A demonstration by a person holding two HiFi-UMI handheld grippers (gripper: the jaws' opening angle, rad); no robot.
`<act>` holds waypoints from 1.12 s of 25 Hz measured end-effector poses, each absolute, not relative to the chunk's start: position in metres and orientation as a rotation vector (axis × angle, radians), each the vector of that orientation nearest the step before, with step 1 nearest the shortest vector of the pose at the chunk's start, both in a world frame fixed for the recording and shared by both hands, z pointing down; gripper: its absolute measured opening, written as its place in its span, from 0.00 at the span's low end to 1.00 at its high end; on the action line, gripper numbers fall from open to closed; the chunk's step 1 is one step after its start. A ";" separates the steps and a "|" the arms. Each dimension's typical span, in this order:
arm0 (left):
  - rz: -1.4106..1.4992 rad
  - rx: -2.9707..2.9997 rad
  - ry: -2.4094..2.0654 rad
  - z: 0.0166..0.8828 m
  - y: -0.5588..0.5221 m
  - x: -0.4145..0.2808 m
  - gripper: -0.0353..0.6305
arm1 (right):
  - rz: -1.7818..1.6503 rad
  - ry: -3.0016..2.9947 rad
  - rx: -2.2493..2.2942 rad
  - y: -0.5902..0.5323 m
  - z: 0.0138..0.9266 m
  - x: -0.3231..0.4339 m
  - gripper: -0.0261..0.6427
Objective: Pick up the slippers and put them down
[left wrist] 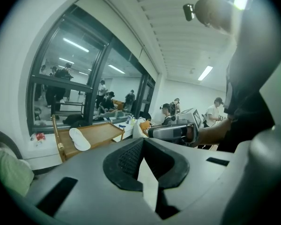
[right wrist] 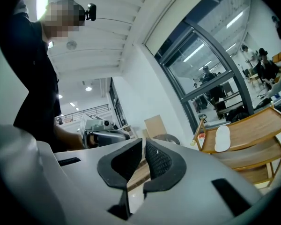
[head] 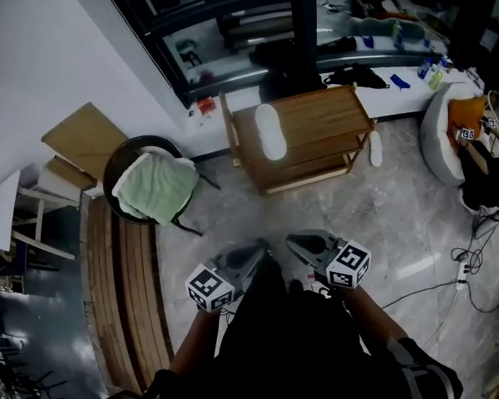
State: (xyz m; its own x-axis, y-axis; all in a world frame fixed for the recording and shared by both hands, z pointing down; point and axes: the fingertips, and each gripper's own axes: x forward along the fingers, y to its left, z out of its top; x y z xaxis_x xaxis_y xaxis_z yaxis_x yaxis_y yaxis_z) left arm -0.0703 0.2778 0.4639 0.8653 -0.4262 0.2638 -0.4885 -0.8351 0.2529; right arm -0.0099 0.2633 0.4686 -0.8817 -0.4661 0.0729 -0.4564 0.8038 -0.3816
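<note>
Head view: white slipper [head: 271,131] lies atop the wooden rack [head: 333,106], well away.
Jaws: left gripper [head: 258,250] and right gripper [head: 295,241] both closed together, empty.
Next: step closer, spread jaws, pinch the slipper's edge.

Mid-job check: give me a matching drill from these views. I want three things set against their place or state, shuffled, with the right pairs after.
Things:
1. green cloth
2. wooden rack
3. right gripper

Place or state:
a. jaws shut, nothing held
b. bears a white slipper on its top shelf
c. lies in the round black chair

Pairs: 1-c; 2-b; 3-a
</note>
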 end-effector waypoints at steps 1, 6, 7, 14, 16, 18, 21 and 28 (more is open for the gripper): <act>0.275 2.723 -0.680 0.464 0.271 -0.069 0.07 | -0.623 2.962 -0.768 0.257 0.469 -0.007 0.09; 0.254 2.733 -0.632 0.469 0.233 -0.060 0.07 | -0.613 2.967 -0.832 0.224 0.468 0.005 0.09; 0.245 2.735 -0.625 0.468 0.222 -0.060 0.07 | -0.612 2.971 -0.844 0.216 0.467 0.005 0.09; 0.229 2.755 -0.567 0.462 0.155 -0.067 0.07 | -0.660 2.931 -1.043 0.141 0.474 0.025 0.09; 0.224 2.761 -0.554 0.460 0.127 -0.076 0.07 | -0.676 2.898 -1.111 0.114 0.473 0.029 0.09; 0.213 2.756 -0.552 0.461 0.099 -0.084 0.07 | -0.698 2.877 -1.144 0.090 0.473 0.026 0.09; 0.201 2.765 -0.538 0.461 0.065 -0.092 0.07 | -0.711 2.834 -1.074 0.064 0.467 0.014 0.09; 0.182 2.732 -0.529 0.478 0.012 -0.113 0.07 | -0.762 2.779 -1.074 0.010 0.469 -0.002 0.09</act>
